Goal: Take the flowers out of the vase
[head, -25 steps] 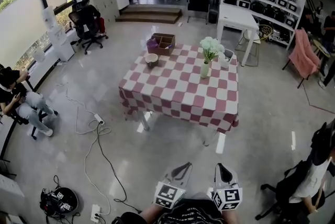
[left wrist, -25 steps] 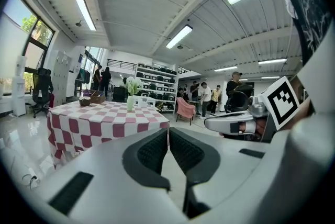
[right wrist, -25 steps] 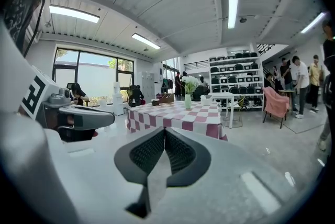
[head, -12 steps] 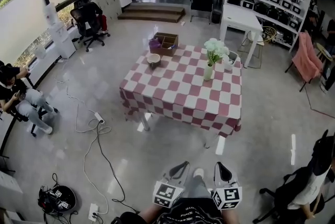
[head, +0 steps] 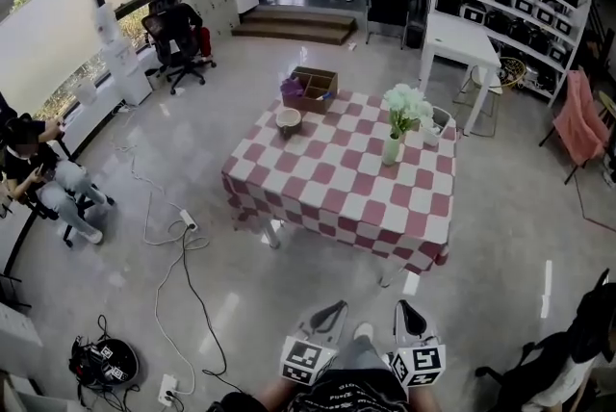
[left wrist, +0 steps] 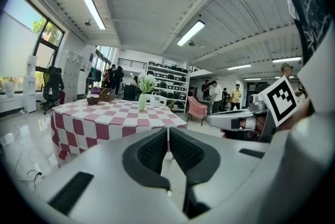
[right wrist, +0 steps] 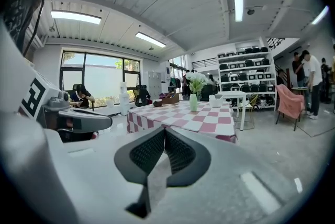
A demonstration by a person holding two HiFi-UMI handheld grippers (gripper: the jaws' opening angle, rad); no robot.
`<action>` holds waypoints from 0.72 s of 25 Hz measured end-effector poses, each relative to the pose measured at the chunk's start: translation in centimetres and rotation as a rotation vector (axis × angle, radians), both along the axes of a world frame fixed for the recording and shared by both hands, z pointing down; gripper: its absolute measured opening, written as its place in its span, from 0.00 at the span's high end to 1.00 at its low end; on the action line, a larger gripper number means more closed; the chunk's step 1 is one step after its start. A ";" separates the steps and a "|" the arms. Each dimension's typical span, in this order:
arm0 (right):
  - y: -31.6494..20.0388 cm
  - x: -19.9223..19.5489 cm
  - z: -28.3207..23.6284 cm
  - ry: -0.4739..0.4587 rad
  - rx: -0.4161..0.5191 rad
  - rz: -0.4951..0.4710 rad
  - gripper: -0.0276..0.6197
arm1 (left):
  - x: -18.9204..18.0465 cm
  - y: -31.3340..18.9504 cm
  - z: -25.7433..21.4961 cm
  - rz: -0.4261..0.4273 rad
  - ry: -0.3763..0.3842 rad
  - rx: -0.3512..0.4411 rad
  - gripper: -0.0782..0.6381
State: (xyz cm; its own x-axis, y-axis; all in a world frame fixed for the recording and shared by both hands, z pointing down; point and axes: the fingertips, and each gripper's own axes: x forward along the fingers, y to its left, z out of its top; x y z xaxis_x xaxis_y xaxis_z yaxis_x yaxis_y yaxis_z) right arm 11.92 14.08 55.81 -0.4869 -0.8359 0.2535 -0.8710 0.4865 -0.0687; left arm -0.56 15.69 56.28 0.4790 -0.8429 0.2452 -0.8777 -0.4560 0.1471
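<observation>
Our left gripper [head: 337, 307] and right gripper [head: 404, 307] are both clenched, jaws pressed together with nothing between them. We hold them side by side at the bottom of the head view, well apart from the checked table [head: 318, 198]. The flowers [head: 406, 102] stand upright in the vase [head: 391, 148] near the table's far right edge, just beside a white container [head: 432, 126], perhaps a jug. A bowl [head: 288, 118] and a brown box [head: 313, 85] sit toward the far left corner.
</observation>
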 end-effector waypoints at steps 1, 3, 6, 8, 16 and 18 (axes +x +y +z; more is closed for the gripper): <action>-0.7 0.2 -0.1 -0.001 -0.002 -0.005 0.95 | 0.2 -0.7 0.0 -0.003 0.001 -0.002 0.86; -2.3 0.5 -0.2 -0.005 -0.006 -0.013 0.95 | 0.5 -2.0 -0.1 -0.009 -0.001 -0.004 0.86; -4.6 0.9 -0.1 -0.012 -0.011 -0.030 0.95 | 0.9 -4.2 -0.3 -0.030 -0.009 -0.003 0.86; -6.0 1.1 -0.2 -0.013 -0.014 -0.044 0.95 | 1.3 -5.4 -0.5 -0.043 -0.006 -0.002 0.86; -11.3 2.8 0.0 -0.026 -0.023 -0.091 0.95 | 3.2 -10.1 0.3 -0.089 -0.004 -0.026 0.86; -12.4 3.4 -0.2 -0.029 -0.019 -0.101 0.95 | 3.9 -11.3 0.0 -0.103 -0.001 -0.020 0.86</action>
State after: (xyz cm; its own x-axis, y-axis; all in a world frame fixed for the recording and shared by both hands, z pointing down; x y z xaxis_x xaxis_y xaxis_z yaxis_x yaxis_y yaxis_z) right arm 15.29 1.65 55.63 -0.5761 -0.7773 0.2528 -0.8149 0.5704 -0.1032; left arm 3.30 4.37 56.30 0.3901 -0.8826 0.2623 -0.9198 -0.3606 0.1547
